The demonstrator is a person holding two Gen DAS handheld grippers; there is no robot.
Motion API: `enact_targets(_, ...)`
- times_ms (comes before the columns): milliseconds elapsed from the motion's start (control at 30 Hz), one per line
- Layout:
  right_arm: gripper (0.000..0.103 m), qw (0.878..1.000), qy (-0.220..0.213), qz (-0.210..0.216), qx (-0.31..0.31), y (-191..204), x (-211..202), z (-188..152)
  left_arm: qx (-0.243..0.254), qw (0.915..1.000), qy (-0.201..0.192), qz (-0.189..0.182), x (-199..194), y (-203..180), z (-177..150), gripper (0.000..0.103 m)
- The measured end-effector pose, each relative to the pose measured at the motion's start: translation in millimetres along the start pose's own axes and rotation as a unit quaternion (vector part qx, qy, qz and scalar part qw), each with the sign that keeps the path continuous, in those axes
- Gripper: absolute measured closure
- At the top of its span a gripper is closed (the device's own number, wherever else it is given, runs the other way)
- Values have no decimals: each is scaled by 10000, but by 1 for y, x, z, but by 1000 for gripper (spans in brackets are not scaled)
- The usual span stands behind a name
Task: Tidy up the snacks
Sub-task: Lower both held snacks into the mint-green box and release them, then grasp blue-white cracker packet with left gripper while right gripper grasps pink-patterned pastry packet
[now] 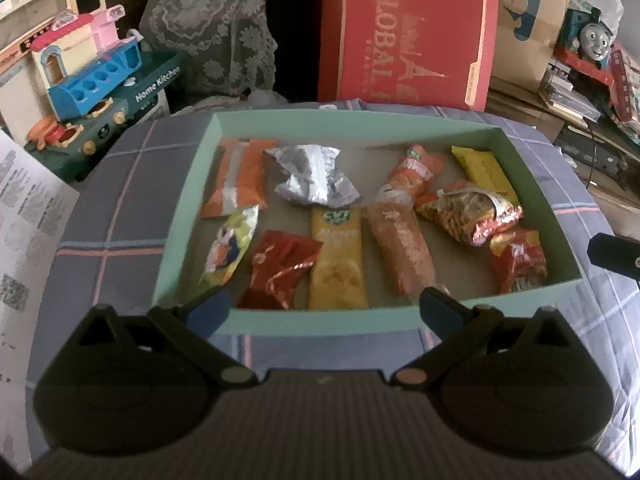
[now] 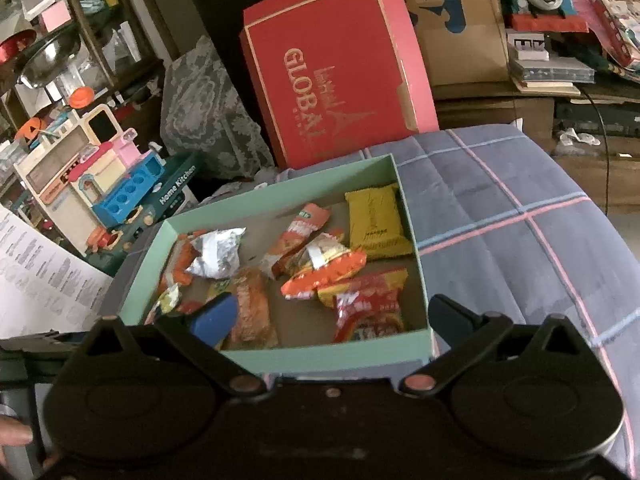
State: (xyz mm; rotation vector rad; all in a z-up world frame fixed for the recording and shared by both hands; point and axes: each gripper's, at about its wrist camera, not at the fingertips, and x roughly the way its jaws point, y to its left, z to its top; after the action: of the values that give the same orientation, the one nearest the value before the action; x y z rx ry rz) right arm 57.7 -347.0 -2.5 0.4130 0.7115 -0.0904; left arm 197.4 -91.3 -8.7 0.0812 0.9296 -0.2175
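A shallow mint-green box [image 1: 188, 184] lies on a blue plaid cloth [image 1: 120, 200] and holds several snack packets. Among them are a crumpled silver packet [image 1: 314, 174], a yellow mango packet [image 1: 338, 256], a dark red packet [image 1: 282, 272] and a long orange roll [image 1: 400, 248]. My left gripper [image 1: 324, 306] hangs open over the box's near wall, with nothing between its fingers. In the right wrist view the same box [image 2: 280, 196] shows a yellow packet [image 2: 378, 224] and a red packet [image 2: 368, 304] near its right wall. My right gripper [image 2: 332, 314] is open and empty over the near right corner.
A red "GLOBAL" carton [image 1: 408, 32] stands behind the box. A toy kitchen [image 1: 92, 76] sits at the left and a toy train [image 1: 592, 36] on stacked items at the right. A printed sheet [image 1: 28, 208] lies at the left edge. Bare plaid cloth [image 2: 520, 220] stretches right of the box.
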Motion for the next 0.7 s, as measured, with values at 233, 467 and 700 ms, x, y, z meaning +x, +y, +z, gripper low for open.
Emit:
enact_targets(233,0,10000,24,64,43,1,-31,-16,-194,9998,40,7,-28,16,-31,0)
enact_targets(467,0,9997,236,92,62,-4,-52,-47,-212,9994,257,-17,-39,19,-75,0)
enact_targets(700,0,9977,663,97,120,-8,-51,-86,10,9979,640,-81,-31,3,-117,0)
